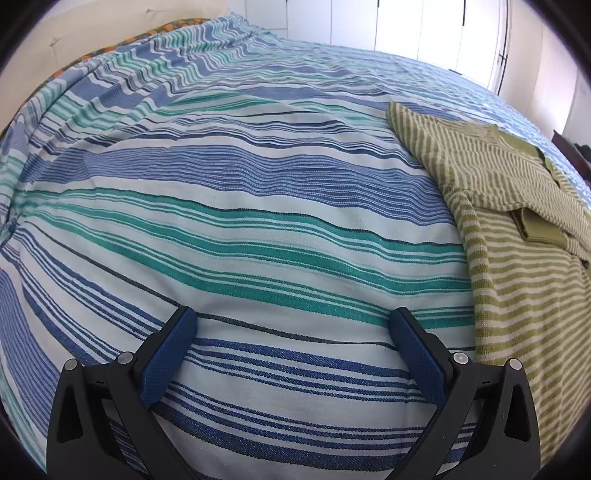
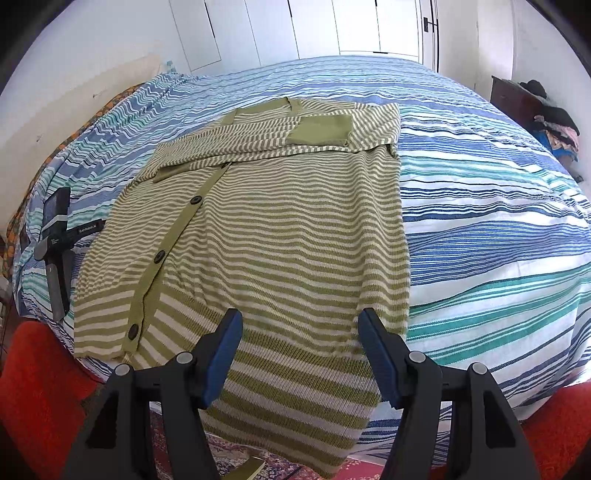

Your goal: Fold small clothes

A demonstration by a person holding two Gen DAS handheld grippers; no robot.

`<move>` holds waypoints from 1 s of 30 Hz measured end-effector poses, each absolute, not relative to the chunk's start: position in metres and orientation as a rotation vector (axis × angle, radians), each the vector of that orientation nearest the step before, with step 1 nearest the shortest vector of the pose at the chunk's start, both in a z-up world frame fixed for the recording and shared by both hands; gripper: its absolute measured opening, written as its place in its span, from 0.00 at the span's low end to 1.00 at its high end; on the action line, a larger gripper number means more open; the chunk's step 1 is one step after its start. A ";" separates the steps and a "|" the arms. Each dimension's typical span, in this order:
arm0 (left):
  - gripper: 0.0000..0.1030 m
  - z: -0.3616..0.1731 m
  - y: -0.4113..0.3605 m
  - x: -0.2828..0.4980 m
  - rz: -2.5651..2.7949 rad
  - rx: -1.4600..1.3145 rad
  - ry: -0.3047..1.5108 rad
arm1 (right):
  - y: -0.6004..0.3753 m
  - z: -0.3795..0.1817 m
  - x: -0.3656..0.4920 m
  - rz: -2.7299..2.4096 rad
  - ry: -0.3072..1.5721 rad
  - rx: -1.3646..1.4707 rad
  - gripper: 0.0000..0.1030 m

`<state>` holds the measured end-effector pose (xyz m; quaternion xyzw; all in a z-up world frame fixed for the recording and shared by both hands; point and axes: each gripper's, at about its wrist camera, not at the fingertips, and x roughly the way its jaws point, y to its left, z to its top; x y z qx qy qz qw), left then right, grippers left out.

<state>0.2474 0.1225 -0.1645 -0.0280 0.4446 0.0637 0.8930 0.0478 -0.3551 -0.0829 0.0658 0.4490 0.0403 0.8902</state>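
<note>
Bed cover (image 2: 480,206): blue, teal and white stripes, spread over the whole bed and lightly wrinkled; it fills most of both wrist views.
Wardrobe doors (image 2: 314,29): white panels along the far wall behind the bed.
Cardigan (image 2: 280,229): green and cream striped knit, lying flat on the bed cover, partly folded; the upper part is turned down over the body so a plain green patch faces up. Its button band with dark buttons runs down the left part in the right wrist view. The lower hem hangs over the near edge of the bed. In the left wrist view the same cardigan (image 1: 517,229) lies at the right edge of the picture.
Red cloth (image 2: 40,387): bright red, at the bottom corners of the right wrist view, below the edge of the bed.
Pile of clothes (image 2: 554,125): dark and mixed colours, heaped beside a dark piece of furniture at the far right.
Right gripper (image 2: 300,321): over the hanging hem of the cardigan, jaws standing wide, the blue pads apart with striped knit showing between them; the pads do not press on it.
Left gripper (image 1: 291,319): over bare bed cover, just left of the cardigan's edge, jaws spread wide and empty.
Buttons (image 2: 159,256): dark, round, spaced along the green band.
</note>
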 end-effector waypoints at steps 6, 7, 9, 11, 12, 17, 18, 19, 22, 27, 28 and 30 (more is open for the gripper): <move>1.00 -0.164 0.122 0.247 0.132 -0.058 0.922 | -0.356 -0.078 0.041 0.090 0.913 0.146 0.63; 1.00 -0.164 0.122 0.247 0.132 -0.058 0.922 | -0.358 -0.079 0.040 0.088 0.915 0.148 0.63; 1.00 -0.164 0.122 0.247 0.132 -0.058 0.922 | -0.362 -0.080 0.039 0.084 0.917 0.155 0.63; 1.00 -0.164 0.122 0.247 0.132 -0.058 0.922 | -0.367 -0.081 0.038 0.073 0.919 0.168 0.63; 1.00 -0.164 0.122 0.247 0.132 -0.058 0.922 | -0.369 -0.082 0.038 0.070 0.920 0.179 0.63; 1.00 -0.164 0.122 0.247 0.132 -0.058 0.922 | -0.379 -0.083 0.040 0.054 0.920 0.232 0.63; 1.00 -0.164 0.122 0.247 0.132 -0.058 0.922 | -0.380 -0.083 0.040 0.053 0.918 0.237 0.63; 1.00 -0.164 0.122 0.247 0.132 -0.058 0.922 | -0.380 -0.083 0.040 0.053 0.918 0.238 0.63; 1.00 -0.164 0.122 0.247 0.132 -0.058 0.922 | -0.378 -0.084 0.041 0.054 0.923 0.230 0.63; 1.00 -0.164 0.122 0.247 0.132 -0.058 0.922 | -0.377 -0.085 0.040 0.055 0.927 0.219 0.63; 1.00 -0.164 0.122 0.247 0.132 -0.058 0.922 | -0.377 -0.085 0.040 0.054 0.928 0.220 0.63; 1.00 -0.164 0.122 0.247 0.132 -0.058 0.922 | -0.378 -0.085 0.040 0.052 0.929 0.222 0.63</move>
